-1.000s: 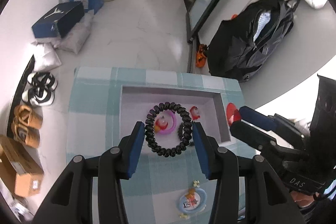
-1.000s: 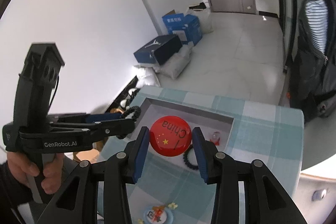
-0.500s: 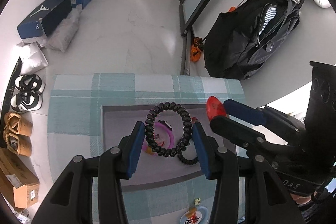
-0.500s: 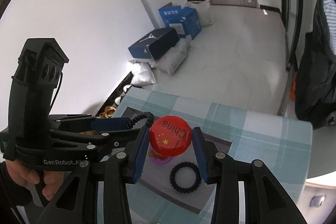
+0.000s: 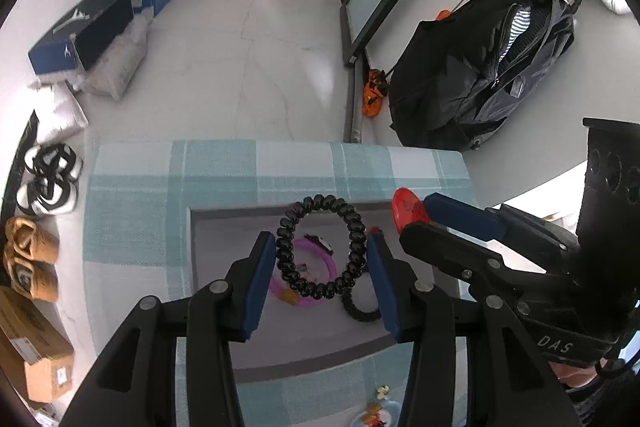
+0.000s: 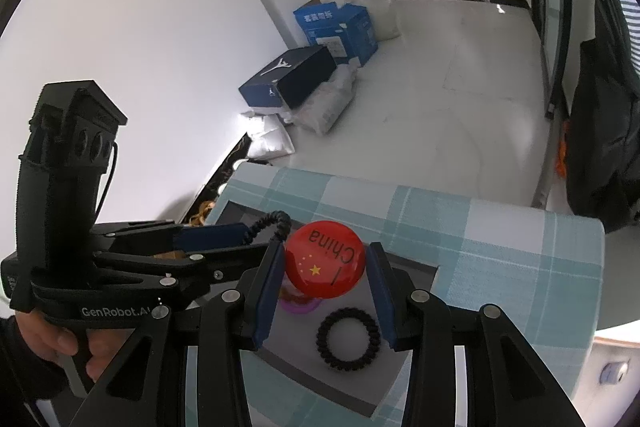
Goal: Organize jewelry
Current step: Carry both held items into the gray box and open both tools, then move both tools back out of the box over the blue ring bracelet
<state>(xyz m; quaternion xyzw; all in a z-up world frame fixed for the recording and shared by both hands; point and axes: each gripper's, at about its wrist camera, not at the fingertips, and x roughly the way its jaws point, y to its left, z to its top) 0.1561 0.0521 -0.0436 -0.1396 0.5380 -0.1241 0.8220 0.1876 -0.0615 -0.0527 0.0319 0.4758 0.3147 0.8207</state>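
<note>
Since a second ago, both grippers sit farther in over the grey tray [image 5: 212,311]: the left gripper [image 5: 322,269], clamped on the black spiral hair tie [image 5: 322,247], now hangs above the tray's interior with the pink bracelet [image 5: 308,277] directly beneath it, where earlier it was over the tray's near wall. The right gripper [image 6: 325,277], gripping the red China badge [image 6: 325,259], now stands above the tray beside the second black hair tie [image 6: 347,339] and closer to the left gripper. The blue floral piece [image 5: 376,417] has slipped to the left-wrist view's bottom edge.
</note>
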